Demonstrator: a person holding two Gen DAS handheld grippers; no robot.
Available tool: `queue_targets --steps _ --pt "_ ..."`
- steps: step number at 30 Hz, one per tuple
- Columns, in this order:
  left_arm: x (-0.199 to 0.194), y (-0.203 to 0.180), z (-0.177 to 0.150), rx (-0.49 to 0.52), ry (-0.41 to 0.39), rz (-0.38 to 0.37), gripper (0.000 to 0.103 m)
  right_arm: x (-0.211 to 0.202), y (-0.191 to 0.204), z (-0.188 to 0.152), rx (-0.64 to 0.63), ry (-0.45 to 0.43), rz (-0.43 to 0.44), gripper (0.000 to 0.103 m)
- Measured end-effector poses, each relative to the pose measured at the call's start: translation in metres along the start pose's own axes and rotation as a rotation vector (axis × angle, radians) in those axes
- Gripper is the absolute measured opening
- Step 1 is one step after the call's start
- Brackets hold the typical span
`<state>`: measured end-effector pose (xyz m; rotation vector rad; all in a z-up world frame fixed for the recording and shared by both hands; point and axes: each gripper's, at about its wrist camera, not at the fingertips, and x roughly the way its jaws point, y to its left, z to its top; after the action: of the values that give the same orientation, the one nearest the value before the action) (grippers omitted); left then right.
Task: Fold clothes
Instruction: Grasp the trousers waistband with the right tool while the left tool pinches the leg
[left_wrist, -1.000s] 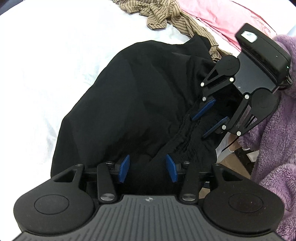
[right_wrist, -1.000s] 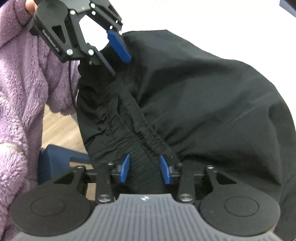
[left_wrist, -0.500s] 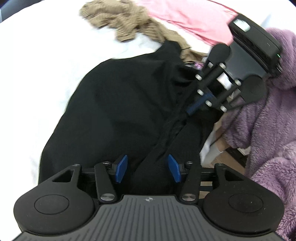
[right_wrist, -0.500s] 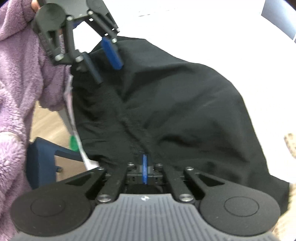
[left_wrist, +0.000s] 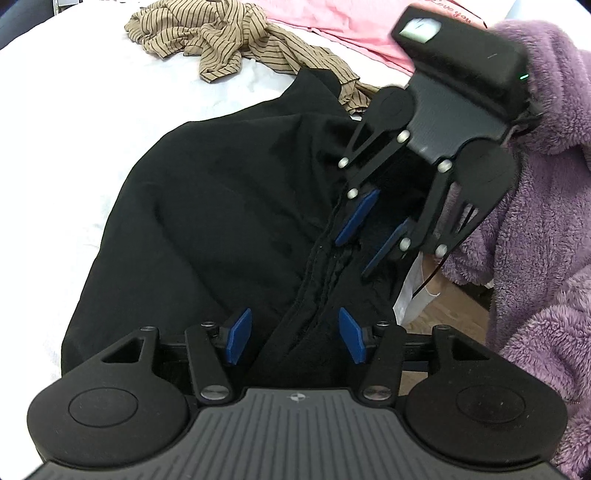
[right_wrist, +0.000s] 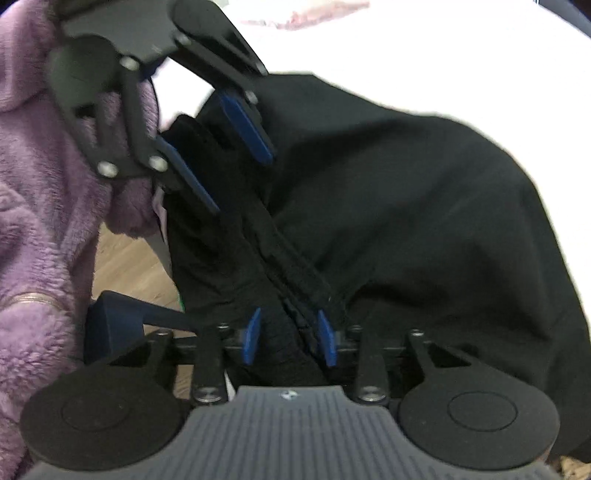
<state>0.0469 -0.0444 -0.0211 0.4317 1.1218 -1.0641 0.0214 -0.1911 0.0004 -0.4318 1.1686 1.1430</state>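
At the lower centre of the left wrist view, the left gripper is seen with its blue pads standing apart. The gathered waistband of the black garment runs up between them, and no pad is seen pressing on it. In the right wrist view the right gripper is found at the lower centre. Its jaws are opening, with the same ridged band lying between the pads and not clamped.

The garment is spread over the white bed through the middle of both frames, with one edge hanging off the bed's side toward the wooden floor. It appears doubled over once along the band; this is judged, not confirmed. Further folds are judged to remain.

In the upper part of the left view, a striped tan garment lies crumpled and a pink garment lies flat. Both are judged unfolded. A purple fleece sleeve is noted at the right edge.
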Motion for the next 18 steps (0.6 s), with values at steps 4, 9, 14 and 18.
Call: queue_targets --steps 4,9,14,18 --pt "-0.001 0.002 -0.003 -0.006 -0.003 0.005 0.051 0.005 0.001 -0.004 -0.022 0.055 0.065 0.020" --pt "0.001 0.006 -0.006 -0.013 0.020 0.012 0.051 -0.021 0.021 -0.013 -0.098 -0.001 0.063 0.008" --pt "-0.010 0.015 -0.006 -0.047 -0.030 0.025 0.051 -0.057 0.030 -0.020 -0.112 -0.053 -0.064 0.007" --pt "-0.022 0.021 -0.004 -0.084 -0.093 0.018 0.051 -0.065 0.026 -0.025 -0.094 -0.023 -0.190 0.007"
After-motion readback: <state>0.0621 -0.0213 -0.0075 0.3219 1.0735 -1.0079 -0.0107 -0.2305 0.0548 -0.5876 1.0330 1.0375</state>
